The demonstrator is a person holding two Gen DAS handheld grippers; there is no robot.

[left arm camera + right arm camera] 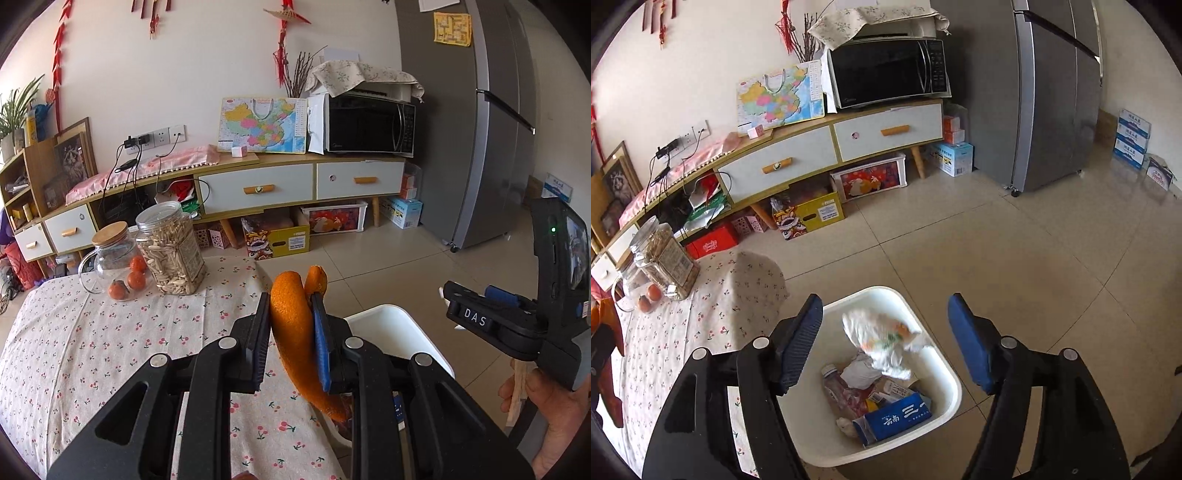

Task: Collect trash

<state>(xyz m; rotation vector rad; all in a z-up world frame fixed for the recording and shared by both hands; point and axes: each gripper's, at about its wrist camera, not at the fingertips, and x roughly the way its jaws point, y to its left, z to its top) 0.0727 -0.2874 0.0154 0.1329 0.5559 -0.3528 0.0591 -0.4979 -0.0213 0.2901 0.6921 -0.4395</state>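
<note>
Orange curved strip of citrus peel stands upright, clamped in my left jaws above the cherry-print cloth worktop; the white plastic bin lies just rightward. My right jaws gape empty over it. Only the right view shows the crumpled white wrapper inside.

Wrist views downward — shared bin
</note>
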